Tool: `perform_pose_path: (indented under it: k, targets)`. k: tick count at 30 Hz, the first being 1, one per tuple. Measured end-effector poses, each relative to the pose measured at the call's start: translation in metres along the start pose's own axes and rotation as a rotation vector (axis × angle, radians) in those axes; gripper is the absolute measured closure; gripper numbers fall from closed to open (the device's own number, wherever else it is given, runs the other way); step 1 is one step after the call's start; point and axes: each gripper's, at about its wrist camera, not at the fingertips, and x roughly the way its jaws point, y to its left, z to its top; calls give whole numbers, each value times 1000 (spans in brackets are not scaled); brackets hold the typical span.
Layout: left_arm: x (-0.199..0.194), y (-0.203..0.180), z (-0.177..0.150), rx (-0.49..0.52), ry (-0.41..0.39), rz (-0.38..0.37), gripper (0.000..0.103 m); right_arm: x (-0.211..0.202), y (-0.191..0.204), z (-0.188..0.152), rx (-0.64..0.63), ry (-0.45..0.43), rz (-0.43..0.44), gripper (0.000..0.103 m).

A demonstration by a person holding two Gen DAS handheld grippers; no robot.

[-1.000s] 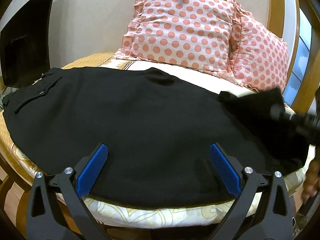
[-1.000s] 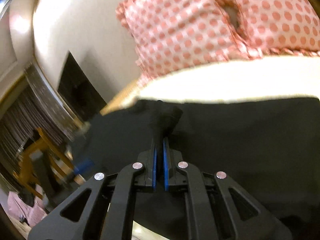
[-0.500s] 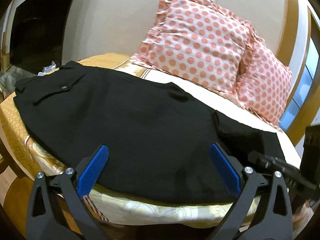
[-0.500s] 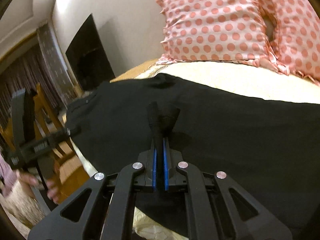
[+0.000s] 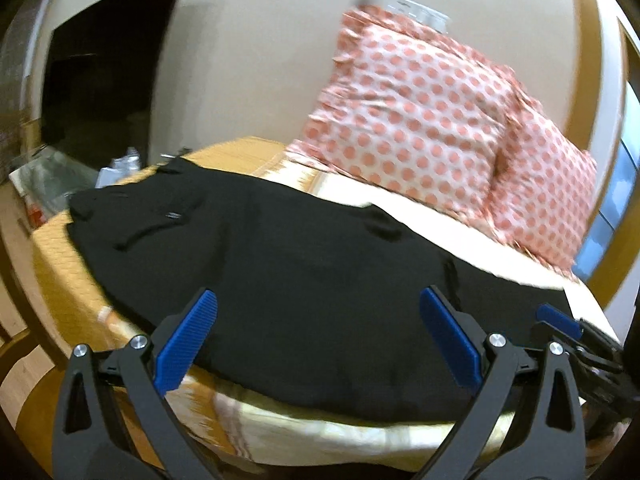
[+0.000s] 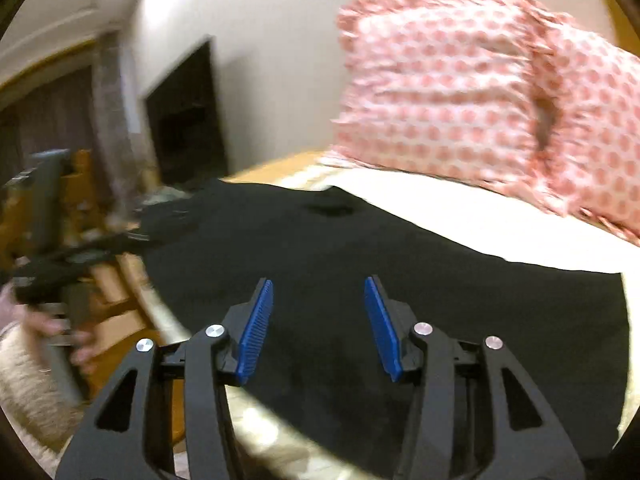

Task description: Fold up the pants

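Between folds, by my reading. Both tools off the cloth: left tool (image 5: 318,336) spread wide, right tool (image 6: 318,328) partly spread, neither holding anything, both hovering level at the bed's (image 5: 280,432) near edge. Black pants (image 5: 288,280) lie flat across the bed, waistband toward the left tool's side, polka-dot pillows (image 5: 412,120) beyond them. Next move likely calls for pinching one end and carrying it over.
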Motion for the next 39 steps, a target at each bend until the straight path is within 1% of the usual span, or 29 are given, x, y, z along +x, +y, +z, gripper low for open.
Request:
perform_pose_path:
  k: [1, 3, 4, 5, 6, 7, 9, 11, 13, 14, 17, 19, 21, 23, 26, 30, 31, 33, 34, 35, 36, 39]
  targets:
    - [-1, 6, 2, -19, -6, 13, 2, 10, -3, -1, 12, 42, -26, 54]
    - [-5, 24, 7, -71, -12, 49, 2, 28, -3, -7, 13, 129, -43, 54]
    - [-6, 30, 9, -88, -16, 61, 2, 40, 2, -15, -11, 200, -43, 54]
    - [-8, 41, 11, -116, -20, 77, 2, 36, 7, -18, -39, 162, -62, 54]
    - [-8, 50, 14, -140, -21, 89, 2, 35, 12, -19, -72, 163, -75, 55]
    - [-8, 56, 16, -153, -20, 96, 2, 34, 13, -19, -79, 166, -75, 55]
    - [-5, 76, 21, -203, -3, 117, 2, 35, 5, -19, -33, 180, -42, 55]
    - [1, 95, 26, -271, 30, 117, 2, 35, -4, -19, 15, 182, -5, 54]
    - [6, 112, 27, -343, 48, 85, 2, 36, -2, -19, -7, 184, -13, 54]
    - [11, 123, 29, -395, 63, 78, 3, 35, 0, -19, -20, 181, -23, 54]
    - [17, 144, 30, -484, 72, 83, 3, 35, 0, -20, -16, 182, -20, 54]
    - [21, 155, 31, -521, 73, 70, 3, 35, 0, -19, -16, 183, -17, 54]
    - [27, 163, 34, -540, 86, 49, 3, 36, 0, -18, -22, 183, -20, 54]
    - [34, 168, 37, -534, 96, 38, 3, 36, 0, -18, -18, 183, -18, 53]
    - [37, 171, 39, -548, 102, 31, 3, 36, 1, -19, -18, 183, -19, 53]
    - [34, 169, 34, -565, 108, -20, 3, 36, 1, -20, -18, 178, -18, 52]
    - [33, 168, 32, -574, 112, -45, 4, 36, 1, -19, -18, 178, -18, 52]
    - [34, 168, 26, -621, 130, -142, 10, 36, 0, -19, -18, 176, -16, 52]
    - [35, 168, 24, -633, 133, -168, 11, 36, 0, -19, -19, 176, -16, 52]
    - [36, 168, 22, -640, 133, -183, 17, 36, 0, -19, -20, 175, -16, 51]
    - [36, 169, 22, -641, 127, -174, 22, 36, 1, -20, -20, 174, -17, 51]
    - [39, 176, 21, -684, 118, -178, 25, 36, 1, -20, -22, 171, -17, 51]
